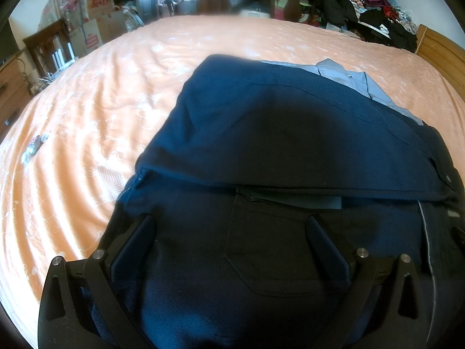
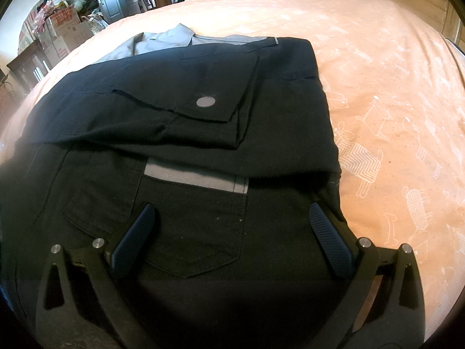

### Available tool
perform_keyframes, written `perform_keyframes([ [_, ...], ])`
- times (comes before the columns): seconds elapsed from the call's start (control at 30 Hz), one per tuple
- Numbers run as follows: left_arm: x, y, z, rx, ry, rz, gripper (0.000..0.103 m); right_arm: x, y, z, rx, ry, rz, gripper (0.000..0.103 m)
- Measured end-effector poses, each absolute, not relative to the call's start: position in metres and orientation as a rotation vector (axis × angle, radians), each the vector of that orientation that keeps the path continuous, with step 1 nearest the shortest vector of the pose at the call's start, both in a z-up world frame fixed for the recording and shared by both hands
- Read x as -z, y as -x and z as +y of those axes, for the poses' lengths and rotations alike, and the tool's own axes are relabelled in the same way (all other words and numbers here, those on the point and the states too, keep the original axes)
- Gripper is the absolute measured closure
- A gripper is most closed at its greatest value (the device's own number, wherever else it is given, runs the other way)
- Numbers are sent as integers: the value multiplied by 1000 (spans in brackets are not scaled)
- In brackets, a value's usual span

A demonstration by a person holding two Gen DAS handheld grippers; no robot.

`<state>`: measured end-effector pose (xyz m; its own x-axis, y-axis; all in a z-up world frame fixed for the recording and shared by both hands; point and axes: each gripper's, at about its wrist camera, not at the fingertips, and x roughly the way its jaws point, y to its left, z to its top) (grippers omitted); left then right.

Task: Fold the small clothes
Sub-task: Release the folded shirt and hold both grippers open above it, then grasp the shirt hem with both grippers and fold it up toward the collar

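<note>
A dark jacket (image 1: 290, 133) lies folded on the orange bed (image 1: 87, 116), filling the frame's centre. The left gripper (image 1: 231, 232) and right gripper (image 2: 232, 221) sit at the bottom over the cloth, jaws apart and clamping nothing.

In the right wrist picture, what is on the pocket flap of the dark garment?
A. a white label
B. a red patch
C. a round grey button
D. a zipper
C: a round grey button sits on the pocket flap of the dark garment; no zipper, red patch or white label shows there.
</note>
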<state>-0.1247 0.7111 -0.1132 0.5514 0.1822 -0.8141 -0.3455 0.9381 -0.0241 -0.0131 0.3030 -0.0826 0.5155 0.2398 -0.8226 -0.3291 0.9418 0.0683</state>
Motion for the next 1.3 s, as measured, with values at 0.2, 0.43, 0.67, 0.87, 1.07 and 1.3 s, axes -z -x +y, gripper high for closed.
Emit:
perform_keyframes([
  [0.2, 113, 125, 711, -314, 190, 937, 0, 83, 14, 304, -343, 100, 972, 0],
  [0.43, 113, 125, 710, -314, 190, 938, 0, 83, 13, 304, -344, 99, 972, 0],
  [0.67, 113, 122, 716, -291, 217, 961, 0, 80, 15, 303, -352, 85, 982, 0],
  [0.87, 87, 146, 743, -152, 374, 964, 8, 63, 28, 297, -387, 96, 1021, 0],
  [1.07, 38, 236, 798, -116, 489, 881, 9, 30, 85, 255, -464, -51, 996, 0],
  [1.3, 58, 342, 839, -57, 606, 962, 14, 32, 139, 190, -517, -181, 1071, 2],
])
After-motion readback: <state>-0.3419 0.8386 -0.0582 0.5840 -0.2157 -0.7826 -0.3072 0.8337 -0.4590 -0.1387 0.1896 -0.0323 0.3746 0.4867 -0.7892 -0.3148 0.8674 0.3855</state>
